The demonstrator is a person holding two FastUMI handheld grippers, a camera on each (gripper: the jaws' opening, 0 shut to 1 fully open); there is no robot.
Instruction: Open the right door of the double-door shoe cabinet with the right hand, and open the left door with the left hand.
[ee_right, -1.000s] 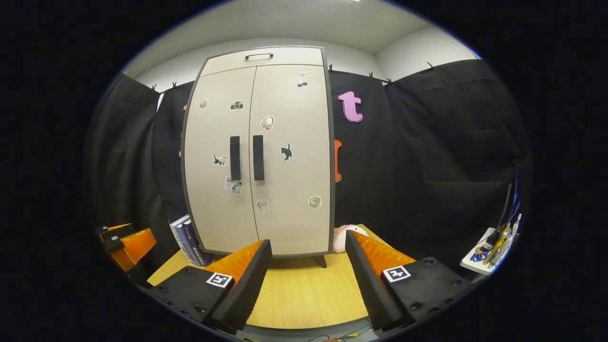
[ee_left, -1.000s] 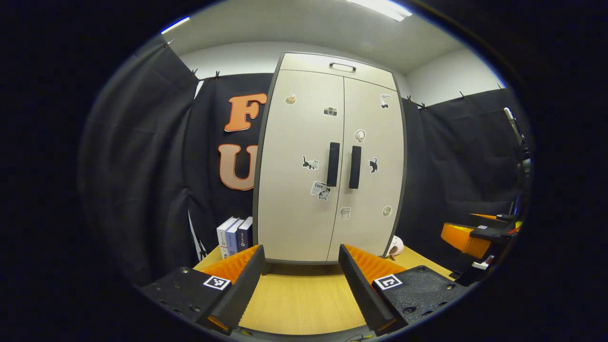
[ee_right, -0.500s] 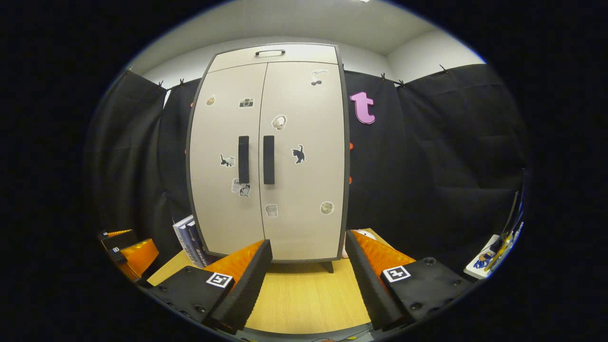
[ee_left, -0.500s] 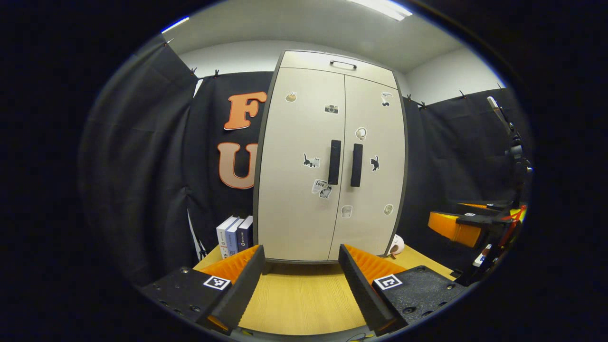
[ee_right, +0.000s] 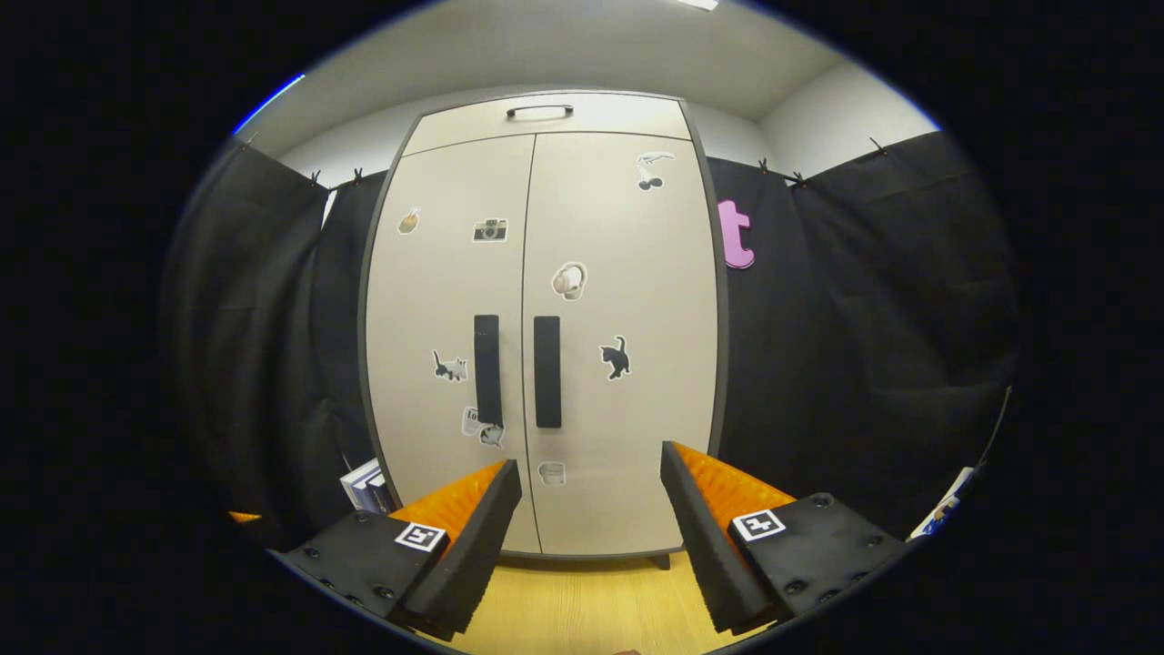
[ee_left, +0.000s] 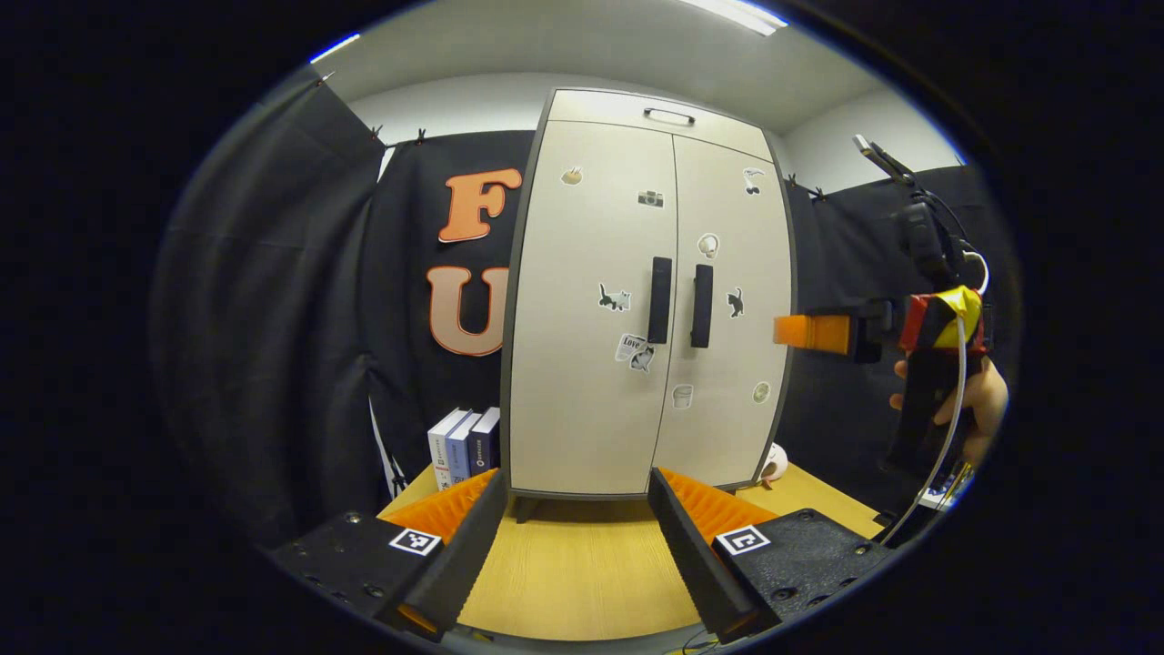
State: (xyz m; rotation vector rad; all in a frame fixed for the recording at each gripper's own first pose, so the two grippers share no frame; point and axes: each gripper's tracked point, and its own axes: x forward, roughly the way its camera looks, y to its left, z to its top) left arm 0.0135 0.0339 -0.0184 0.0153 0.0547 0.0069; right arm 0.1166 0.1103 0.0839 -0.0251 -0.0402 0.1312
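Two doors: I am facing the shoe cabinet [ee_right: 541, 337], which is standing upright on the wooden table [ee_left: 582, 582] with the right door [ee_right: 623, 346] and the left door [ee_right: 446, 355] both sitting flush and closed.
Handles: I am seeing the right handle [ee_right: 546, 371] and the left handle [ee_right: 487, 371] running vertically just beside the centre seam, so each door is probably meant to be pulled from the middle outward.
Right gripper: I am holding my right gripper [ee_right: 591, 509] level with the lower half of the doors, jaws spread apart and gripping nothing, well apart from the handle it needs (a reach up and slightly left looks likely).
Left gripper: I am keeping my left gripper [ee_left: 577, 528] low over the table, jaws also apart and empty, seemingly waiting its turn, since the task names the right door first.
Left gripper view alone: I am catching the right gripper [ee_left: 814, 332] from the side here, raised near handle height beside the cabinet's right edge, with the hand [ee_left: 978, 405] gripping its grip.
Also there: I am noticing books [ee_left: 464, 446] standing against the cabinet's left side and a small pale object [ee_left: 773, 464] at its right foot.
Right gripper view alone: I am getting the closer, squarer look at the handles, which suits lining up the grasp.
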